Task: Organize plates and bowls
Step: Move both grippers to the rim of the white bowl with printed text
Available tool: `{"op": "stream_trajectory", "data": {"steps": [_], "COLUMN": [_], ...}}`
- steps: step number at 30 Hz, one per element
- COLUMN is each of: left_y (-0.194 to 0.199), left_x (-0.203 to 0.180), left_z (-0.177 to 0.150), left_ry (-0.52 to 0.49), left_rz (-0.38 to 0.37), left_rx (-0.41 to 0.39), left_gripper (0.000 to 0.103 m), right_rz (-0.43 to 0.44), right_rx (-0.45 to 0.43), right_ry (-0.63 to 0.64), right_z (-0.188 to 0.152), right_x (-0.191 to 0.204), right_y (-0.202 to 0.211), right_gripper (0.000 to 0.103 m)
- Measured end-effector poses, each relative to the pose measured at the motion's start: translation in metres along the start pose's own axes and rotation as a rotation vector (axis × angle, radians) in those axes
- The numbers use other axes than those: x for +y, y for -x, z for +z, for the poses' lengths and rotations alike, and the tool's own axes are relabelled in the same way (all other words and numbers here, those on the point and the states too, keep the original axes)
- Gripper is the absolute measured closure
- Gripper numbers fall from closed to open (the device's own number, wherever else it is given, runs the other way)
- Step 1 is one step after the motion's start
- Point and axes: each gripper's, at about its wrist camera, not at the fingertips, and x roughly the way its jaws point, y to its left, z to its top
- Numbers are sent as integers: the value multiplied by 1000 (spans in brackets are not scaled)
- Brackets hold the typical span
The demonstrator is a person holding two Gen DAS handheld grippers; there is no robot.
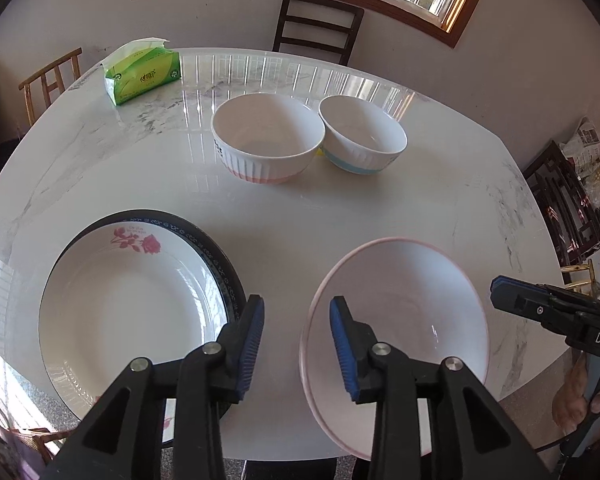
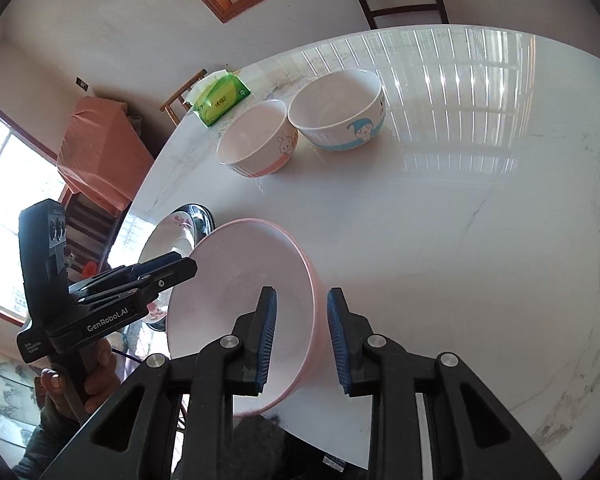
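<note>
A pink-rimmed bowl (image 1: 400, 308) sits near the table's front edge; it also shows in the right wrist view (image 2: 236, 280). My left gripper (image 1: 296, 344) is open, its right finger inside the bowl's left rim, its left finger outside. My right gripper (image 2: 302, 336) is open and straddles the bowl's right rim. A rose-patterned white plate (image 1: 128, 304) lies stacked on a dark-rimmed plate (image 1: 220, 264) at the front left. A pink-banded bowl (image 1: 268, 136) and a blue-banded bowl (image 1: 362, 134) stand touching at mid-table.
A green tissue pack (image 1: 142, 72) lies at the table's far left. Chairs stand around the white marble table (image 1: 420, 208): a dark one (image 1: 318, 26) at the back, a dark one at the right, a wooden one at the left.
</note>
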Motion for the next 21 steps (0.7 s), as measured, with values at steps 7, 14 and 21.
{"op": "stream_trajectory", "data": {"steps": [7, 14, 21], "left_y": [19, 10, -14], "left_x": [21, 42, 64], "left_z": [21, 64, 115], "left_ry": [60, 94, 130], "left_rz": [-20, 17, -1], "left_rx": [-54, -69, -51], "left_gripper": [65, 61, 61], "right_rz": [41, 67, 39], "right_rx": [-10, 32, 62], "right_ry": [28, -26, -115], "right_z": [24, 60, 96], "right_x": [22, 33, 39], "right_y": [-1, -24, -57], "right_gripper": [74, 69, 68]}}
